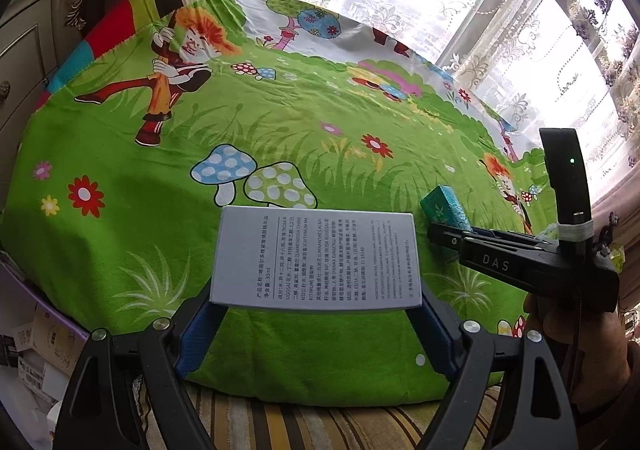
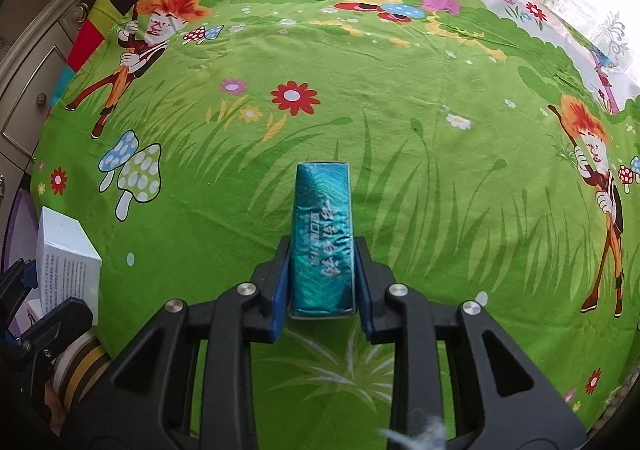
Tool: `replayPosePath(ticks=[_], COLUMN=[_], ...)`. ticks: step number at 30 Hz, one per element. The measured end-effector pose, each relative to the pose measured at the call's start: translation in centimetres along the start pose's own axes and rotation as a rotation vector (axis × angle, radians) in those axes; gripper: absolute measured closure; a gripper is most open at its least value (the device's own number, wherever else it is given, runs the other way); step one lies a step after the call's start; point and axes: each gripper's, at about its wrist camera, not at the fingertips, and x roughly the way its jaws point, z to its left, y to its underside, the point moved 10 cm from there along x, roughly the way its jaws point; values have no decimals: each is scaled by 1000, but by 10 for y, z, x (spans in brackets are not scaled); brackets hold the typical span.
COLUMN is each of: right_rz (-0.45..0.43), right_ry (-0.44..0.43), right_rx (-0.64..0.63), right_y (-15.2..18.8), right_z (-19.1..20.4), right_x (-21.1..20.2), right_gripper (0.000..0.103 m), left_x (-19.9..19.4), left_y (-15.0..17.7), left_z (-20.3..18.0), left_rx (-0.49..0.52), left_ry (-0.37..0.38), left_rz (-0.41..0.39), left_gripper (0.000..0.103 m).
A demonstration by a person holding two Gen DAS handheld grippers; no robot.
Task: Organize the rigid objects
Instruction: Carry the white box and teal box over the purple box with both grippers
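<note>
My left gripper (image 1: 316, 302) is shut on a white carton (image 1: 316, 258) with small printed text, held over the near edge of the green cartoon cloth (image 1: 280, 121). My right gripper (image 2: 322, 282) is shut on a narrow teal box (image 2: 323, 234) with white lettering, held above the cloth (image 2: 360, 109). In the left wrist view the right gripper (image 1: 440, 228) shows at the right with the teal box (image 1: 444, 207) sticking out of it. In the right wrist view the white carton (image 2: 66, 262) shows at the far left, beside the left gripper's dark frame.
The cloth covers a round table. A cream cabinet (image 1: 36, 49) with drawers stands at the left. Lace curtains (image 1: 520, 29) and a bright window lie behind. Cardboard boxes (image 1: 36, 346) sit low at the left. Striped fabric (image 1: 280, 426) lies under the table's near edge.
</note>
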Motion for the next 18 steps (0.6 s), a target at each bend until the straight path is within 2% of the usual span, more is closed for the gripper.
replayPosePath(ticks=[8, 18], right_rz=[-9, -32], right_ry=[-4, -34], right_rx=[125, 121], right_y=[29, 52], right_z=[-3, 30], right_x=[-23, -53], right_gripper=[70, 70], left_x=[-14, -43], left_y=[2, 8], left_z=[9, 27], left_rx=[-11, -26], left_ry=[-4, -19], left_rz=[-26, -78], left_gripper=[16, 16])
